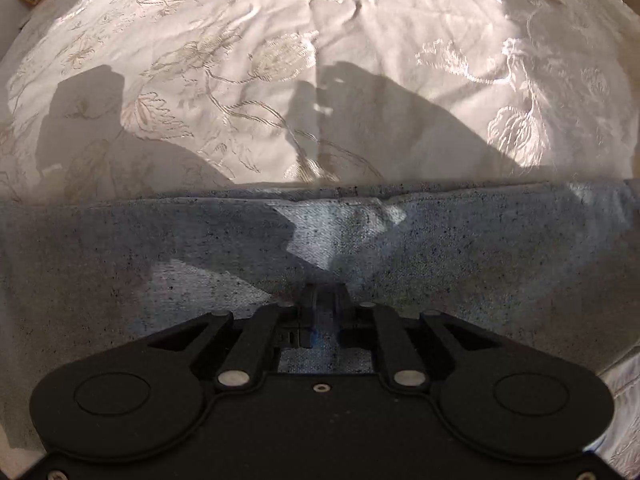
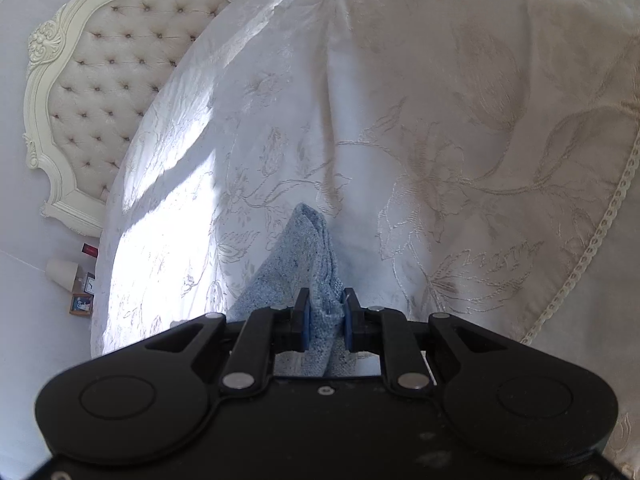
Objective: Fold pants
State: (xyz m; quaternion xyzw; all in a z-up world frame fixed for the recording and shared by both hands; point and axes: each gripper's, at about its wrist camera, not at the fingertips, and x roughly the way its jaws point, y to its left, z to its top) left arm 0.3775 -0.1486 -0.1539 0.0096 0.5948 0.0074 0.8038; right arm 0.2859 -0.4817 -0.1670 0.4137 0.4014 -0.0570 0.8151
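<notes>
right view alone is showing headboard (image 2: 120, 60) | pants (image 1: 440, 248) lying on bedspread (image 1: 280, 60) | right gripper (image 2: 325, 322) pinching pants | left gripper (image 1: 326, 300) pressing closed against pants, grasp unclear

The pants (image 1: 440, 248) are pale blue, flecked with dark specks. The bedspread (image 1: 248, 80) is cream-white with embroidered flowers and leaves. The headboard (image 2: 120, 60) is cream, button-tufted. Both grippers are black with blue pads (image 2: 305, 326).

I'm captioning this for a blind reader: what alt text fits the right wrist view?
The right claw is shut on a bunched fold of light blue speckled fabric pants, above a white floral-embroidered bedspread. A cream tufted headboard stands at left.
</notes>
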